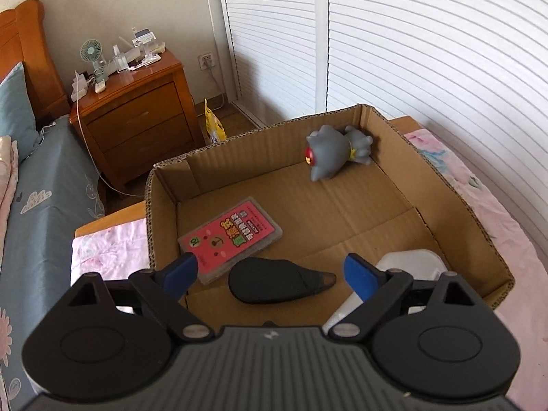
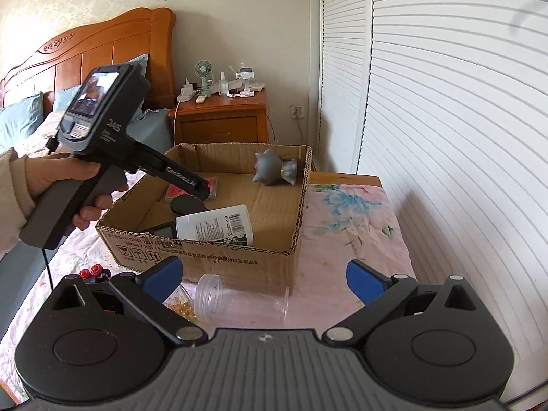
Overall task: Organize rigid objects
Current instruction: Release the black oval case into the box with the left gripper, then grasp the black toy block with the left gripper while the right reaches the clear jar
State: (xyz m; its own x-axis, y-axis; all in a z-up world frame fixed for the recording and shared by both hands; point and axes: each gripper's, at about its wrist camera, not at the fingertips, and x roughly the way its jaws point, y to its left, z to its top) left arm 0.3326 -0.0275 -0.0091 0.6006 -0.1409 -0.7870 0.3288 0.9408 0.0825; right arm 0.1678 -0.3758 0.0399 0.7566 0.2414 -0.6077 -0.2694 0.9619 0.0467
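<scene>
While we hover over cardboard box (image 1: 445, 185), left gripper (image 1: 270, 270) spread above black case (image 1: 274, 282); right gripper (image 2: 265, 279) spread, empty.

A home bedroom: a bed with a carved wooden headboard (image 2: 102, 39) and blue pillows (image 2: 20, 120), a matching nightstand (image 2: 222, 120) cluttered with a small fan (image 2: 203, 70) and chargers, white louvred wardrobe doors (image 2: 428, 102), and floral bedding (image 2: 356, 219) under a cardboard box (image 2: 205, 257).
</scene>
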